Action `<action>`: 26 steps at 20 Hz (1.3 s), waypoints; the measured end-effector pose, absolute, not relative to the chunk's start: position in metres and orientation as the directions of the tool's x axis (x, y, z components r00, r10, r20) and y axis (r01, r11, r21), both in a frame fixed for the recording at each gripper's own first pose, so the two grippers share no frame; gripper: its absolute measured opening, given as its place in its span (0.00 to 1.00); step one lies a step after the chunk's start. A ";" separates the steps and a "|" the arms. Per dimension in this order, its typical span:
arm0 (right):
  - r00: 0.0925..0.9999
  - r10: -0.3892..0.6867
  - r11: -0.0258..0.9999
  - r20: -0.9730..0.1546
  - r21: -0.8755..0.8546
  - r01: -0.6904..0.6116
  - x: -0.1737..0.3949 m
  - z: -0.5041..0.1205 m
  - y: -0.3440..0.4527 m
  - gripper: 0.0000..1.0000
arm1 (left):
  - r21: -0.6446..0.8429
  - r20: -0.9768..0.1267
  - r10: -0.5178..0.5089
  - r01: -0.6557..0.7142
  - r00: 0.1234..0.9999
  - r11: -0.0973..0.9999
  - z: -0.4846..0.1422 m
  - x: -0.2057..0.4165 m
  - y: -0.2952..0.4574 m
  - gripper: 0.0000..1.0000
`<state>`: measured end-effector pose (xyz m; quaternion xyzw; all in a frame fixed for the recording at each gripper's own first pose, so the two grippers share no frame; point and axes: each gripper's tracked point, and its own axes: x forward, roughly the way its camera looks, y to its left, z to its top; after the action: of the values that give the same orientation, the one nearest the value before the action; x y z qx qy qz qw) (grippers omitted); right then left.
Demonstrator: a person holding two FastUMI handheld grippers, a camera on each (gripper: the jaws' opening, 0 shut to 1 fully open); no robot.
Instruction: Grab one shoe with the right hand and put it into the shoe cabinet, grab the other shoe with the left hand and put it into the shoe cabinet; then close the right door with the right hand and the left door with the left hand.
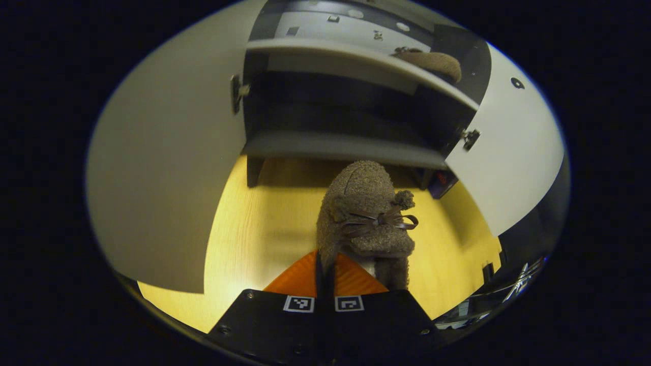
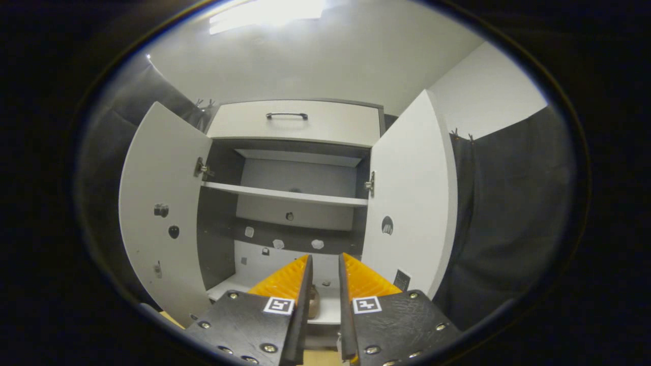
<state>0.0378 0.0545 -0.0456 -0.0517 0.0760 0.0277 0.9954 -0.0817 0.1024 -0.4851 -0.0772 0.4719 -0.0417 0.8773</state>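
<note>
Shoe cabinet (image 2: 292, 152) stands open in the right gripper view, both doors swung wide: left door (image 2: 160, 213) at 9 o'clock, right door (image 2: 412, 203) at 3 o'clock, a drawer with a dark handle (image 2: 286, 116) across the top at 12 o'clock. Inside, one pale shelf (image 2: 285, 194) spans the cavity; lower shelf sits below it toward 6 o'clock. In the left gripper view the cabinet is seen from low down, over a yellow wood floor (image 1: 254, 229). One brown fuzzy shoe (image 1: 432, 62) lies on a shelf at 1 o'clock. The second shoe (image 1: 363, 213), same fuzzy brown with a thin bow, is centred, above the floor in front of the cabinet. Left gripper (image 1: 325, 279) fingers are closed together, pinching that shoe's rear edge. Right gripper (image 2: 325, 279) fingers are slightly apart, gripping nothing, pointed into the cabinet.
</note>
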 end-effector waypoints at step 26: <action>0.980 -0.156 0.972 -0.126 -0.194 0.130 -0.016 -0.029 -0.016 0.27 | -0.230 -0.489 -0.086 -0.034 0.868 0.973 -0.302 0.237 0.108 0.00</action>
<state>-0.0162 -0.0164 -0.0295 -0.0929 0.0701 -0.0721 0.9906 0.2366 0.1084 -0.3017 -0.1163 0.2563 -0.0136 0.9595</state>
